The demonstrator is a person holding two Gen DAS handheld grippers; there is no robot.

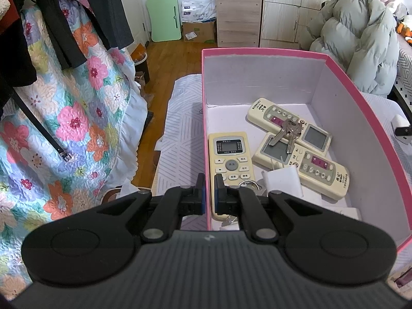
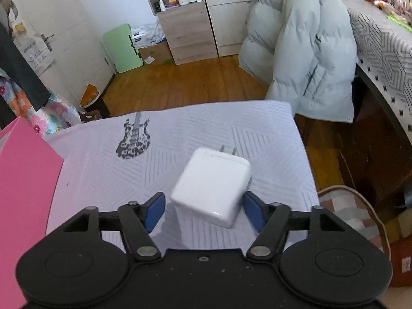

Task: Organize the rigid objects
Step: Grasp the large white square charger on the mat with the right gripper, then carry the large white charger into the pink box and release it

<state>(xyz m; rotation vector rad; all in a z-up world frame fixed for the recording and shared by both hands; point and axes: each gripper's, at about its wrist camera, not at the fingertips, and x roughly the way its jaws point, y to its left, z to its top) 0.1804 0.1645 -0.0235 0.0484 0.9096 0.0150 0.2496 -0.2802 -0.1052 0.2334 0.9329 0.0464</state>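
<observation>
A pink box (image 1: 365,108) with a white inside holds three cream remotes (image 1: 231,159), a bunch of keys (image 1: 285,132) lying on two of them, and a white plug adapter (image 1: 282,181). My left gripper (image 1: 209,193) is shut on the box's left wall (image 1: 206,134), one finger on each side. In the right wrist view a white charger (image 2: 212,186) with two prongs lies on the table cloth, and my right gripper (image 2: 203,212) is open with its blue pads (image 2: 154,212) on either side of it, not touching. The box's pink side (image 2: 23,180) shows at the left.
The table has a pale cloth (image 2: 128,170) with a guitar print (image 2: 134,139). A floral quilt (image 1: 64,128) hangs left of the table. A grey puffer coat (image 2: 303,51) hangs beyond the far right corner. Wood floor (image 2: 180,85) and cupboards lie behind.
</observation>
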